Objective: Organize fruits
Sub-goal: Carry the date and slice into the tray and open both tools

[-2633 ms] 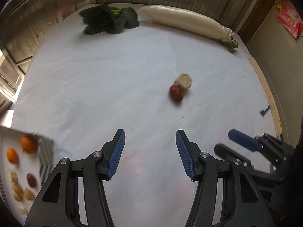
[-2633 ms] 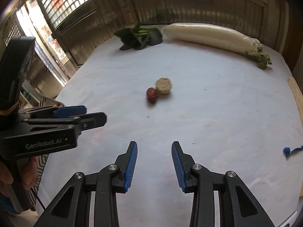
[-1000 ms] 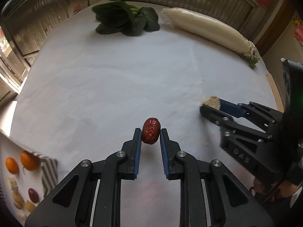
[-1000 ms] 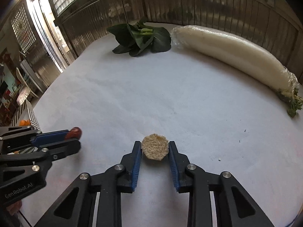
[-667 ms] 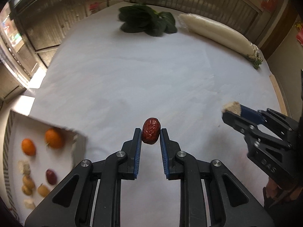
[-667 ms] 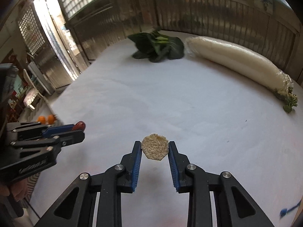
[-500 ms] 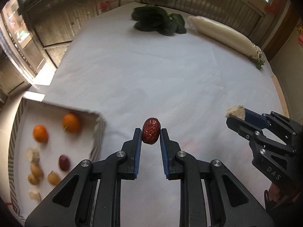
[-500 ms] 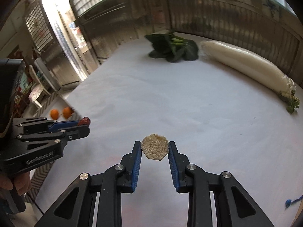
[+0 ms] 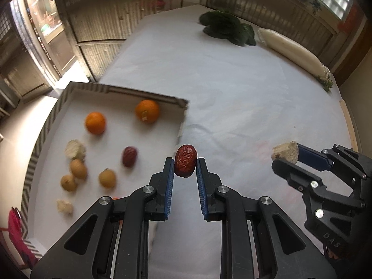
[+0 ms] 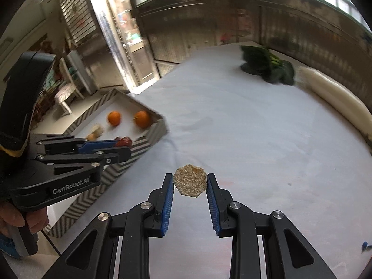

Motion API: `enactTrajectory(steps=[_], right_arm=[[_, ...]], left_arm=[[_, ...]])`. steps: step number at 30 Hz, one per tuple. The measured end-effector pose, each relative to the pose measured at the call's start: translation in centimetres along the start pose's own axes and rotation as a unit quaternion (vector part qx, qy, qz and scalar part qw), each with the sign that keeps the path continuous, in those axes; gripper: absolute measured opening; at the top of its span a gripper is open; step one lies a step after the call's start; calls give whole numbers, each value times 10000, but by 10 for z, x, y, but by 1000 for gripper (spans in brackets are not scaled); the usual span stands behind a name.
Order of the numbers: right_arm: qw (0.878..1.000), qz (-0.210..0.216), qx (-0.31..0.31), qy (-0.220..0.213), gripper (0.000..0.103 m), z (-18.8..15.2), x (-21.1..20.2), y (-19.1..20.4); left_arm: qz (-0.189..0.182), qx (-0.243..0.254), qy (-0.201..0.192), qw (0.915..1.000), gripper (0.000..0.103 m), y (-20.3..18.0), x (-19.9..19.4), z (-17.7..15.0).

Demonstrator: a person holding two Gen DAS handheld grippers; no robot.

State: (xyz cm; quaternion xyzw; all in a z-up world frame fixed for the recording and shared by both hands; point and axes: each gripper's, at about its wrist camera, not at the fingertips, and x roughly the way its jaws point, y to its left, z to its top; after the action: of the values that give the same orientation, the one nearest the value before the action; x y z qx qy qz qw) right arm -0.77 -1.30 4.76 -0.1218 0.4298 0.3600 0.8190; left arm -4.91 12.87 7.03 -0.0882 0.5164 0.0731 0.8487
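Note:
My left gripper (image 9: 185,162) is shut on a wrinkled red date (image 9: 185,161) and holds it in the air by the right edge of a striped-rim tray (image 9: 148,94). The tray holds two oranges (image 9: 147,111), another red date (image 9: 129,156), several small tan fruits (image 9: 78,168) and pale chunks. My right gripper (image 10: 189,184) is shut on a tan hexagonal fruit slice (image 10: 190,184) above the white table. The slice also shows in the left wrist view (image 9: 285,152). The left gripper with its date shows in the right wrist view (image 10: 124,142).
A bunch of dark leafy greens (image 9: 226,27) and a long white radish (image 9: 294,51) lie at the far side of the white table (image 9: 232,93). The tray (image 10: 148,144) sits at the table's left edge, partly over it. A red object (image 9: 17,232) lies near the tray's front.
Both grippers closed on the date and the slice, lifted them, and swung left toward the tray, which has come much further into both views.

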Motion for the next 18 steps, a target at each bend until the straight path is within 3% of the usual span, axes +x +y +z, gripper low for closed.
enactTrajectory(steps=[18], right_arm=[[9945, 529, -889, 161, 27, 19, 23, 92]], left_arm=[[388, -709, -57, 9967, 19, 86, -27, -37]])
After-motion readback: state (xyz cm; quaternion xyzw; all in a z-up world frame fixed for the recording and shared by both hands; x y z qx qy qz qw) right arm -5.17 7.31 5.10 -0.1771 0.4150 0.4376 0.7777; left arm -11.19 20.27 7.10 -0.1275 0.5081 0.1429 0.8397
